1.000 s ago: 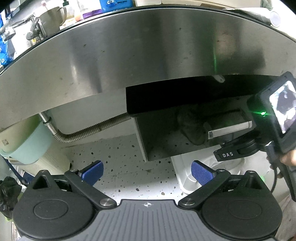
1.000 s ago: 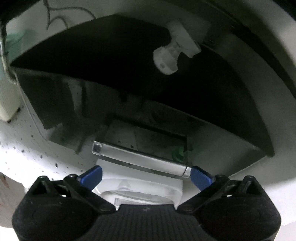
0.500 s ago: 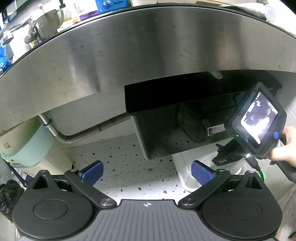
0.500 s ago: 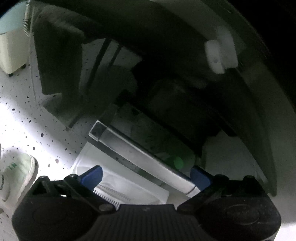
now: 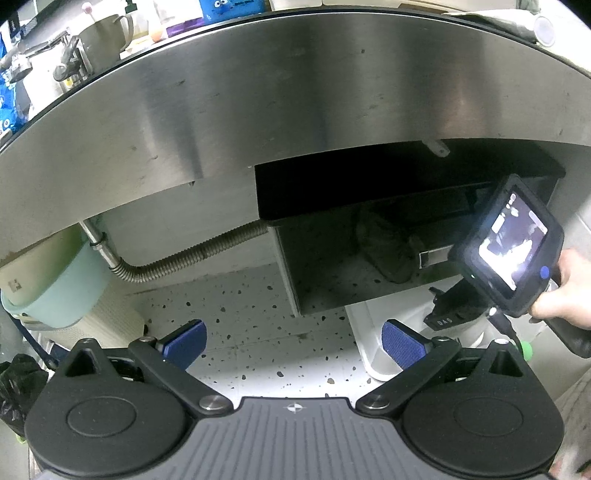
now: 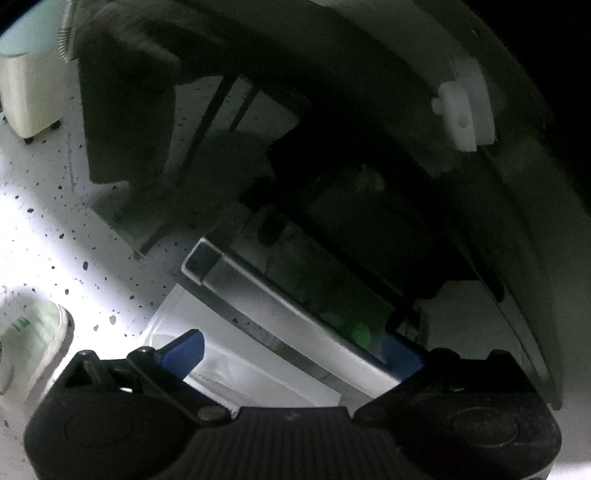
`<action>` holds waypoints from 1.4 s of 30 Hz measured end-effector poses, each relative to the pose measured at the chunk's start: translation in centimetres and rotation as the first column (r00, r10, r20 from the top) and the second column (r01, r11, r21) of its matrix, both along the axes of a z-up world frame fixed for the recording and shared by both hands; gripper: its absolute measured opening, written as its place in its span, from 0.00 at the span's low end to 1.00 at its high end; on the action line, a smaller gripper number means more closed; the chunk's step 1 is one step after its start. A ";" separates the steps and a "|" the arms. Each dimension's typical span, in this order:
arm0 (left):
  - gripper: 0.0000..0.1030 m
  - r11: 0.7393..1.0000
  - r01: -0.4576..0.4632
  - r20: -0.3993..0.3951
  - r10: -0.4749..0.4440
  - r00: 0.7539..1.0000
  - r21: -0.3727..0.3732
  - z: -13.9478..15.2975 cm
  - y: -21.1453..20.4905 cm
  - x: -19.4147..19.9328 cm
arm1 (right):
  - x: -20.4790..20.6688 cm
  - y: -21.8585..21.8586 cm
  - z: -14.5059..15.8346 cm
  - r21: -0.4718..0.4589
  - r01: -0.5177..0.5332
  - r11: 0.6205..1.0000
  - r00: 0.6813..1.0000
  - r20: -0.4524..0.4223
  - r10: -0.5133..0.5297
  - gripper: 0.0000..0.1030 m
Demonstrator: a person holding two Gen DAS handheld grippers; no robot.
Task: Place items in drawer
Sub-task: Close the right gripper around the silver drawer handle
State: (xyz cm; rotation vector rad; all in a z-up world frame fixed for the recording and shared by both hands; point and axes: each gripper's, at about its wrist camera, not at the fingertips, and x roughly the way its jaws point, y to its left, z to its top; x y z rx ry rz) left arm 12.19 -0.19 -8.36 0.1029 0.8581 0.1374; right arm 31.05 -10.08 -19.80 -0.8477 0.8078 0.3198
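Note:
A steel drawer [image 5: 369, 269] hangs under a steel counter, pulled partly out, with a silver bar handle [image 5: 434, 256] on its shiny front. My left gripper [image 5: 295, 341] is open and empty, held back low over the speckled floor. My right gripper [image 6: 291, 350] is open, tilted, right at the handle [image 6: 280, 314]; the bar crosses between its blue pads [image 6: 184, 350]. In the left wrist view the right gripper's body with its lit screen [image 5: 513, 243] covers the handle's right end.
A ribbed metal hose [image 5: 184, 254] runs left of the drawer. A mint bin [image 5: 59, 295] stands far left. A white plastic bin [image 5: 373, 343] sits on the floor below the drawer. A metal jug [image 5: 99, 35] and packets stand on the counter.
My right gripper has tilted and closed in on the handle, which now runs diagonally between its fingers. The left gripper has barely moved.

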 end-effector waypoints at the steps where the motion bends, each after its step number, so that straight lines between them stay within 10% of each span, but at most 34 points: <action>1: 0.99 1.000 -0.001 -0.001 0.001 1.000 -0.001 0.0 0.0 0.0 | -0.2 -0.3 -0.1 -0.003 -0.017 1.000 1.000 0.007 0.017 1.00; 19: 0.99 0.998 -0.033 0.023 0.035 0.999 -0.052 0.2 2.0 -1.9 | 0.8 -3.6 -0.1 0.126 -0.290 0.949 0.952 -0.067 0.299 1.00; 42: 0.99 0.999 0.009 0.038 -0.007 0.999 -0.048 1.0 0.3 -2.8 | 0.3 -3.8 -0.5 0.016 -0.469 0.883 0.875 -0.129 0.467 1.00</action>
